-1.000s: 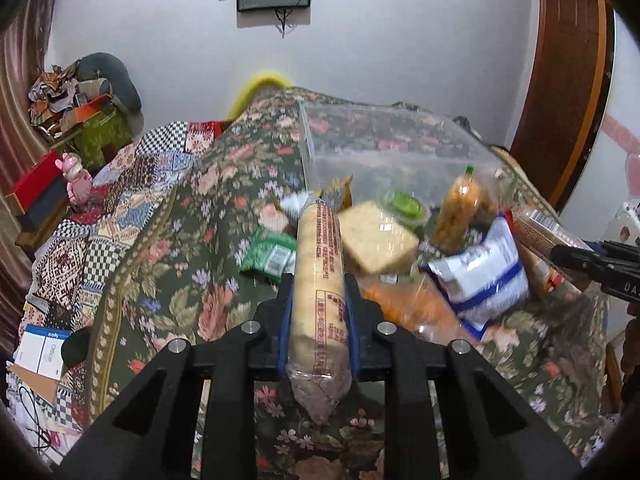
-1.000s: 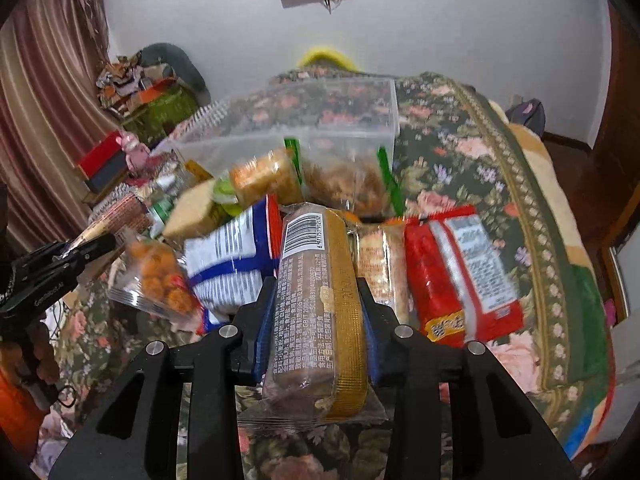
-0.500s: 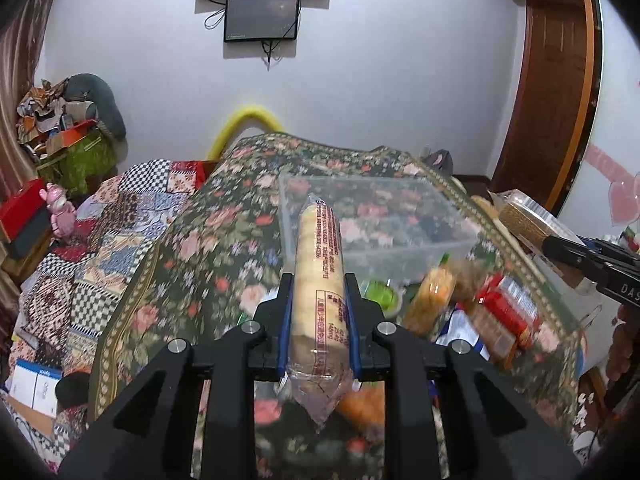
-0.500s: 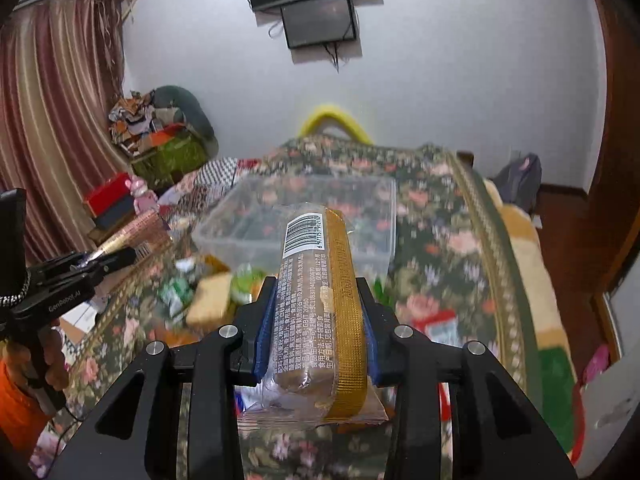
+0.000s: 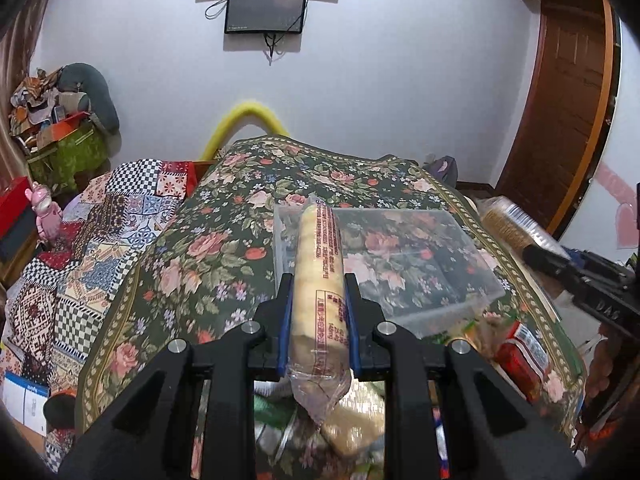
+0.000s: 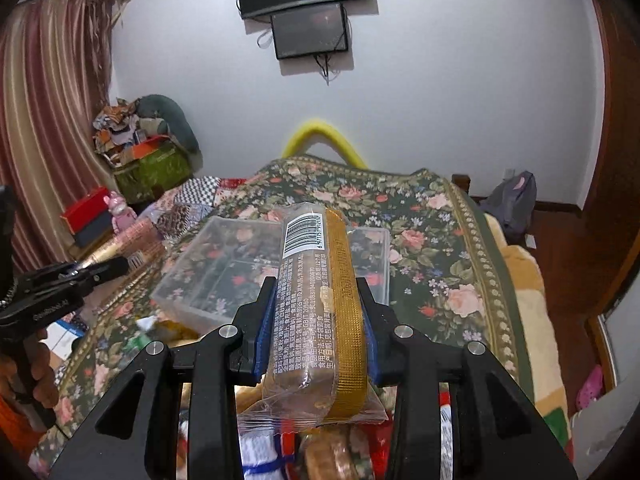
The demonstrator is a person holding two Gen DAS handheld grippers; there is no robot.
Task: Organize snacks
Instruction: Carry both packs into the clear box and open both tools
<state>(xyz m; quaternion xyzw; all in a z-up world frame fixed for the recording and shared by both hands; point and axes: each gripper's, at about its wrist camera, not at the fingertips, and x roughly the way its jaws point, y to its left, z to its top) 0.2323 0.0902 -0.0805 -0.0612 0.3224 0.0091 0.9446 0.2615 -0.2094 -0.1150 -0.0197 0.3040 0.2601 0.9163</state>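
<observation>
**Two biscuit sleeves held above the clear bin**

The left gripper [image 5: 318,320] is clamped mid-length on a pale, clear-wrapped biscuit roll [image 5: 318,280]; the right gripper [image 6: 316,328] clamps a gold-striped, barcoded biscuit packet [image 6: 316,300]. Both look light, crinkly, slippery and crushable. Just beyond them, the clear rectangular plastic bin [image 5: 460,280] appears empty.

Floral bed [image 5: 208,264] w/ clear bin [image 5: 404,264], snacks [image 5: 524,354]

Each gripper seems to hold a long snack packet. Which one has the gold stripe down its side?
The packet in the right gripper: its biscuit pack has a gold band and barcode. The left gripper's pale roll has only red print.
</observation>
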